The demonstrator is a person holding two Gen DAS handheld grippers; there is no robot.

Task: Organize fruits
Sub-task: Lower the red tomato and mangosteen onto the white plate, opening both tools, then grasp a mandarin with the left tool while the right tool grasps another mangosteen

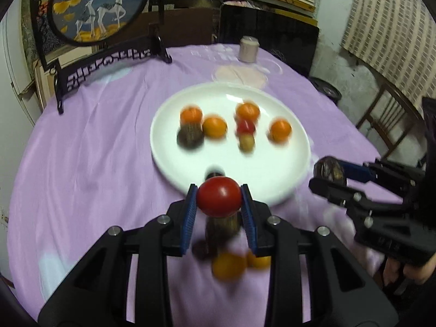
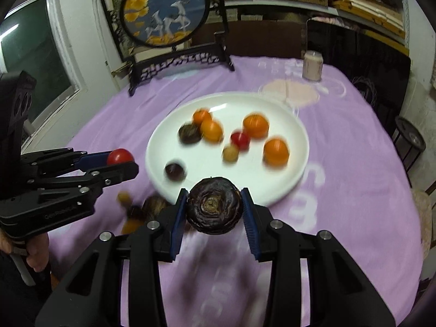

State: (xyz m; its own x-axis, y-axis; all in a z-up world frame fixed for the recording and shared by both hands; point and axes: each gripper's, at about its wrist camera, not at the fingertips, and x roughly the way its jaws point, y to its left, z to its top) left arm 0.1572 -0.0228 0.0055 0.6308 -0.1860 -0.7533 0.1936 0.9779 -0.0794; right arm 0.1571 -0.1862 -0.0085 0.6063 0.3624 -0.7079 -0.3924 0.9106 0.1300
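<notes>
Left gripper (image 1: 218,200) clamps a glossy round red tomato (image 1: 219,196) at frame centre; right gripper (image 2: 214,209) grips a wrinkled dark-brown round fruit (image 2: 214,209), below the white round plate (image 2: 272,190).

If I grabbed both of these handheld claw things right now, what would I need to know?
Left gripper: shut on a red tomato, held above the near edge of the plate.
Right gripper: shut on a dark wrinkled fruit, also held above that near edge.
White plate: already holds several orange, red and dark fruits.
Left to do: set both held fruits on the plate, then collect the few fruits lying on the purple cloth near you.
</notes>
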